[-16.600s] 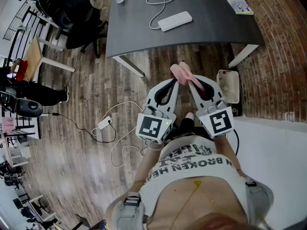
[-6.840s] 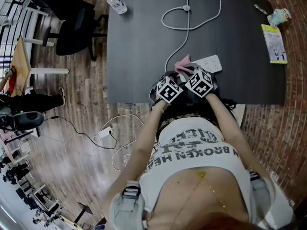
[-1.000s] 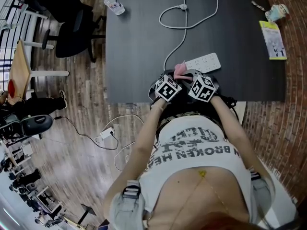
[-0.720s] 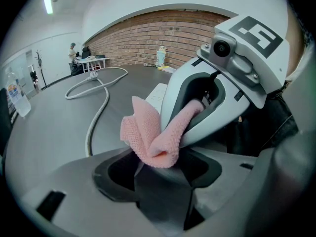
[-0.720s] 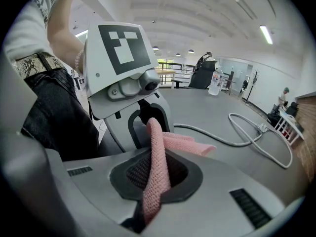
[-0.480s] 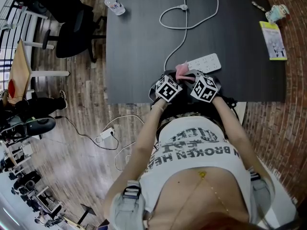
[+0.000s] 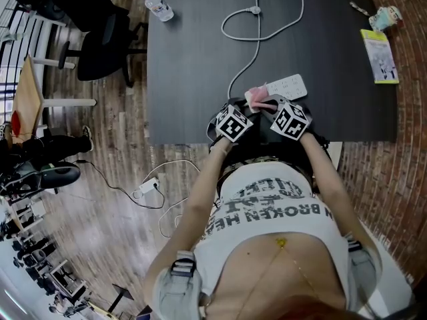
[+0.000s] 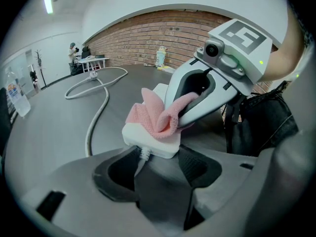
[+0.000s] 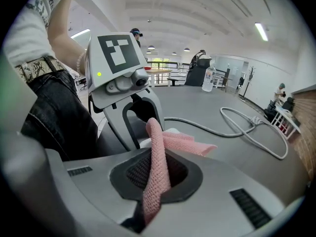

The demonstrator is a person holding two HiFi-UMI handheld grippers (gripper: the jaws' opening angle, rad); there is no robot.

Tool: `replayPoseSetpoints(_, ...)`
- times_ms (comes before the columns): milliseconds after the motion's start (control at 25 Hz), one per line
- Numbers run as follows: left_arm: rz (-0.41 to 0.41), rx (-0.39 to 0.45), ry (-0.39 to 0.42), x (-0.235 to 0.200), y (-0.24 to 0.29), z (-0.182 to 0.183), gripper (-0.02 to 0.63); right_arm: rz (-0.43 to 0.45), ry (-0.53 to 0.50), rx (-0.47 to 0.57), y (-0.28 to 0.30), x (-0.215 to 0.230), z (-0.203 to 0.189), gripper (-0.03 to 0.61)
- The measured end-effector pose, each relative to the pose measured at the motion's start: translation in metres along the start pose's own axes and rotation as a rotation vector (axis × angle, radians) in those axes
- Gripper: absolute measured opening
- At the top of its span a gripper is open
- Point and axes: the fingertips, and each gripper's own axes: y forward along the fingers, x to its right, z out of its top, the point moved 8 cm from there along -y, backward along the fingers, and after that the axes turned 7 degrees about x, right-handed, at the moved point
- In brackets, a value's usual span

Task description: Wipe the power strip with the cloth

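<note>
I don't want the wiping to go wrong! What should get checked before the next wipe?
1. Cloth held by right gripper: ok, jaws shut on it.
2. Cloth touching power strip: ok, it lies on the cord end.
3. Left gripper steadying the strip: cannot tell; its jaws stand apart at that end.
4. Rest of strip free to wipe: ok, bare.
5. Plug out of any socket: ok, it lies loose on the table.
</note>
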Motion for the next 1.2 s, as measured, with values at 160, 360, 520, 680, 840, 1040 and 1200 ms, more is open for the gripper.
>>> replayPoseSetpoints(160, -0.003, -0.002, -0.003, 0.001, 0.0, -0.001, 0.242, -0.013, 0.009, -0.003, -0.005, 0.003, -0.003, 0.017)
replayPoseSetpoints(360, -0.003, -0.002, -0.002, 0.002, 0.001, -0.001, 0.242, -0.03, 0.023, -0.013, -0.011, 0.009, -0.011, 0.017)
replayPoseSetpoints(520, -0.005, -0.002, -0.003, 0.001, 0.002, -0.002, 0.242, -0.04, 0.038, -0.016, -0.014, 0.013, -0.014, 0.017)
replayPoseSetpoints(680, -0.004, -0.004, -0.001, 0.002, 0.001, -0.001, 0.242, -0.053, 0.047, -0.016, -0.018, 0.015, -0.017, 0.017)
replayPoseSetpoints(840, -0.005, -0.003, -0.002, 0.001, 0.0, -0.002, 0.242, -0.077, 0.062, -0.027, -0.025, 0.023, -0.022, 0.017)
replayPoseSetpoints(1040, -0.004, -0.005, -0.001, 0.001, 0.001, -0.001, 0.242, -0.126, 0.102, -0.027, -0.038, 0.036, -0.037, 0.017)
replayPoseSetpoints(1200, -0.001, 0.003, -0.001, 0.0, 0.002, -0.001, 0.242, -0.15, 0.124, -0.037, -0.045, 0.041, -0.045, 0.017)
